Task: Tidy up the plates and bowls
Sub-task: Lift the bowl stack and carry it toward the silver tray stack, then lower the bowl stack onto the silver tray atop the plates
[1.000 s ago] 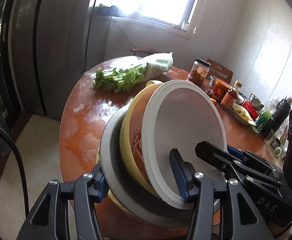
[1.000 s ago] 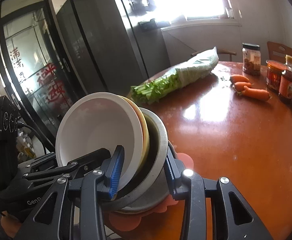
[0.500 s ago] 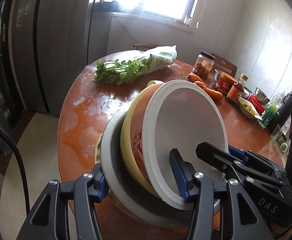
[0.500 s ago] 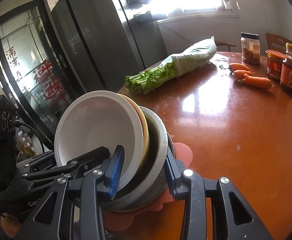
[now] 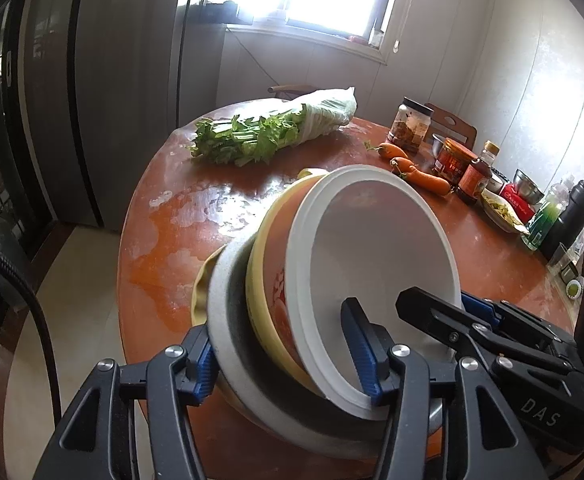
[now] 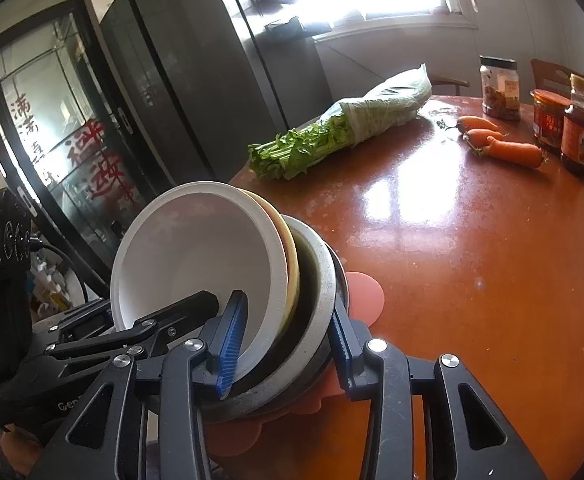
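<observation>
A nested stack of bowls is held tilted between both grippers: a white bowl (image 5: 376,248) innermost, a yellow-and-orange bowl (image 5: 271,264) around it, a grey bowl (image 5: 227,304) outermost. My left gripper (image 5: 287,364) is shut on the stack's near rim. My right gripper (image 6: 287,340) is shut on the opposite rim, around the white bowl (image 6: 195,256) and the grey bowl (image 6: 316,280). A pink scalloped plate (image 6: 366,296) sits under the stack. Each gripper shows in the other's view.
The round red-brown table (image 6: 472,240) carries a bag of celery (image 5: 275,128), carrots (image 6: 504,144), jars and sauce bottles (image 6: 576,136), and a dark flask (image 5: 572,212). A dark fridge (image 6: 211,80) and glass doors stand beyond the table edge.
Both grippers, holding the stack, have pulled back and risen from the table. More tabletop and the carrots now show in the left view. The grip is unchanged.
</observation>
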Motion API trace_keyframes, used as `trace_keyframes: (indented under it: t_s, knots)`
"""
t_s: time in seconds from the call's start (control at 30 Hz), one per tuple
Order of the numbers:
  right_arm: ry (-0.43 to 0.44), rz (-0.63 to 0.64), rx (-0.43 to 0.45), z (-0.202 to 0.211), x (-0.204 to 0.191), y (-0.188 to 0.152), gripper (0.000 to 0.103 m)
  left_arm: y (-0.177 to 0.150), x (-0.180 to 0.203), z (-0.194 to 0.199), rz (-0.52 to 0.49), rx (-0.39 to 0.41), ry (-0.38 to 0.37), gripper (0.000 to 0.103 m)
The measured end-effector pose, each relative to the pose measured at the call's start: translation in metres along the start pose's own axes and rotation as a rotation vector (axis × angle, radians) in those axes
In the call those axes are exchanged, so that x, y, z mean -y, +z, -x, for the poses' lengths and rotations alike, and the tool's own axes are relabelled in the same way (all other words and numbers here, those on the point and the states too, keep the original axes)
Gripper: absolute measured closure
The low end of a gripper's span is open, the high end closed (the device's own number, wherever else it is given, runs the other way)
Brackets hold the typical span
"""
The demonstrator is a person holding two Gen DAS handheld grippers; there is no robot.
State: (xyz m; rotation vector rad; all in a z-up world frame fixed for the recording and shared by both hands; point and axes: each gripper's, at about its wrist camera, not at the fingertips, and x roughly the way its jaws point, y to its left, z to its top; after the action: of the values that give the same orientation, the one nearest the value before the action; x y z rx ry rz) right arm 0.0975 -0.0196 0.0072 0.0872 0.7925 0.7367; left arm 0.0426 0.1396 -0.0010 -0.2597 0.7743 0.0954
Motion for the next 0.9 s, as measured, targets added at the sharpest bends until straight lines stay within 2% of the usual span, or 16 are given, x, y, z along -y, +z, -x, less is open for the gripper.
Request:
trace_keyframes:
  t_s: [0.4,0.53,0.9]
  knots:
    - [-0.017,0.018,0.013,0.002,-0.002,-0.001,0.058,0.000,0.001,0.005,-0.008,0.015,0.018,0.045]
    - [-0.024,0.017,0.022,0.004,-0.002,-0.001,0.051,-0.001,-0.001,0.009,-0.003,0.022,0.017,0.042]
    - [-0.032,0.044,0.049,0.016,-0.002,0.001,0.039,0.001,-0.002,0.023,-0.002,0.056,0.032,0.037]
